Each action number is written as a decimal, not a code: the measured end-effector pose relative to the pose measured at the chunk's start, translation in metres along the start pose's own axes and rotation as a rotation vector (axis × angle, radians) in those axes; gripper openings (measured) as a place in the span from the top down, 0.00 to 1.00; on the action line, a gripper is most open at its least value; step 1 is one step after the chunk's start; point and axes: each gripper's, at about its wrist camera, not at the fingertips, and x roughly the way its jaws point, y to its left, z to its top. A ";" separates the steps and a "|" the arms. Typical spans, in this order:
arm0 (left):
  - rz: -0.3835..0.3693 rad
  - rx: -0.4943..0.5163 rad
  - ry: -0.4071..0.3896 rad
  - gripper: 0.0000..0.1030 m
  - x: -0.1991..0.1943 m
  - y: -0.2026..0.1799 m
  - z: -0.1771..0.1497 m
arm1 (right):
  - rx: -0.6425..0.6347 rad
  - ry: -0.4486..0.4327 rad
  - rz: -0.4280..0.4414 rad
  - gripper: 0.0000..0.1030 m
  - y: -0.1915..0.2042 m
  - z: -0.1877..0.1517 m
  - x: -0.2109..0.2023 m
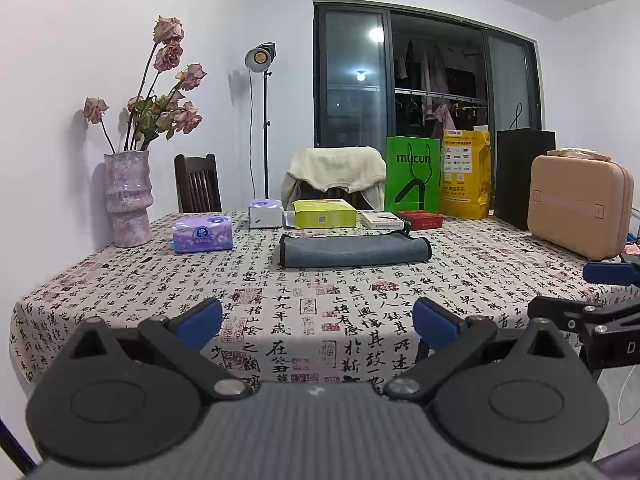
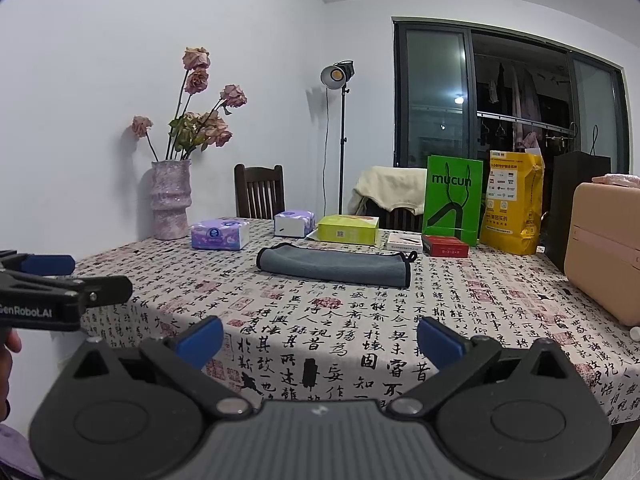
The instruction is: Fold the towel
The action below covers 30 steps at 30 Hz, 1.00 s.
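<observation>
A calligraphy-print tablecloth (image 1: 280,320) fills the lower half of the frame. At the left edge stands a vase (image 1: 128,198) of dried roses (image 1: 168,80). Across the middle: a purple tissue pack (image 1: 203,234), a white tissue box (image 1: 265,213), a yellow-green box (image 1: 325,213), a red box (image 1: 420,220). Right of centre stand a green bag (image 1: 412,180) and a yellow bag (image 1: 466,174); far right, a pink case (image 1: 576,206). A lamp (image 1: 260,58) stands upper centre.
</observation>
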 end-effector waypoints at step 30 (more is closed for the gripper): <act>-0.003 0.001 -0.002 0.00 0.001 -0.002 -0.001 | 0.011 0.008 -0.005 0.00 -0.001 -0.002 0.002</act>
